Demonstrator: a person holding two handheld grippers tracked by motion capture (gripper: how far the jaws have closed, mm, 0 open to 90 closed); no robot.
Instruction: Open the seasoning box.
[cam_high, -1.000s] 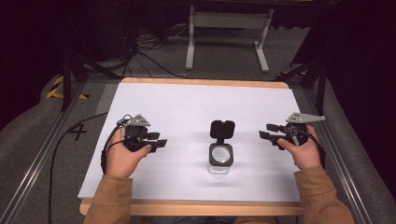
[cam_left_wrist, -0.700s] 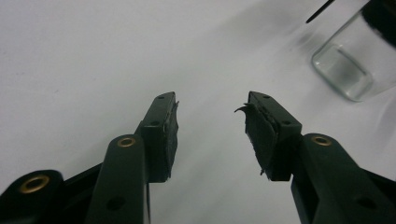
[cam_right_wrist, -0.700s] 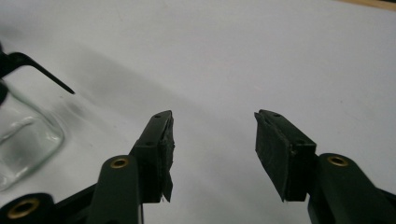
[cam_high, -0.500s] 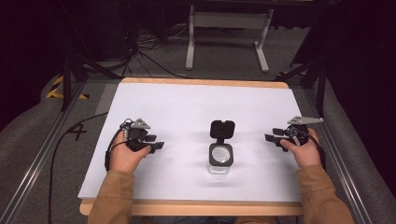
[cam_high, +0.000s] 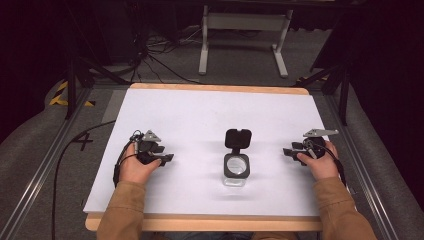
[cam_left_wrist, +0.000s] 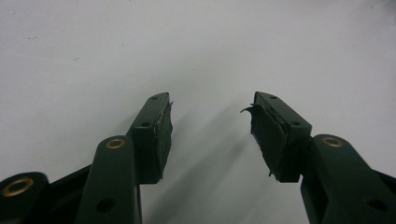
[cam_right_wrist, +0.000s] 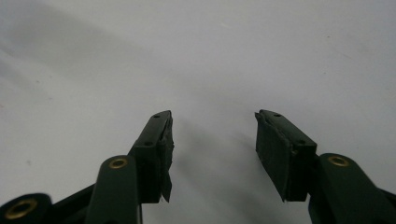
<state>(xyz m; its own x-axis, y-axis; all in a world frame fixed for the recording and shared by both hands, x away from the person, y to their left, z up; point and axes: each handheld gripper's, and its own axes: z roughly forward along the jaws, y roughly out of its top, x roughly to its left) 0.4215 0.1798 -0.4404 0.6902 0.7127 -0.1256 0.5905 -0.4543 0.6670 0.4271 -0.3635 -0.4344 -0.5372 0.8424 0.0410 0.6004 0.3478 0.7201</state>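
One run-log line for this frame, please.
left gripper: open, empty | right gripper: open, empty | clear container: between them, black flip lid open, untouched

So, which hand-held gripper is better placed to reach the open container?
Probably the right hand-held gripper: open, its jaws point toward the container. The left hand-held gripper, also open, sits slightly farther away.

lone jar (cam_high: 236, 165) stands between bare table (cam_high: 200, 115) stretches.

White table (cam_high: 200, 115); black-lidded clear jar (cam_high: 236, 167); tan sleeves (cam_high: 125, 210)
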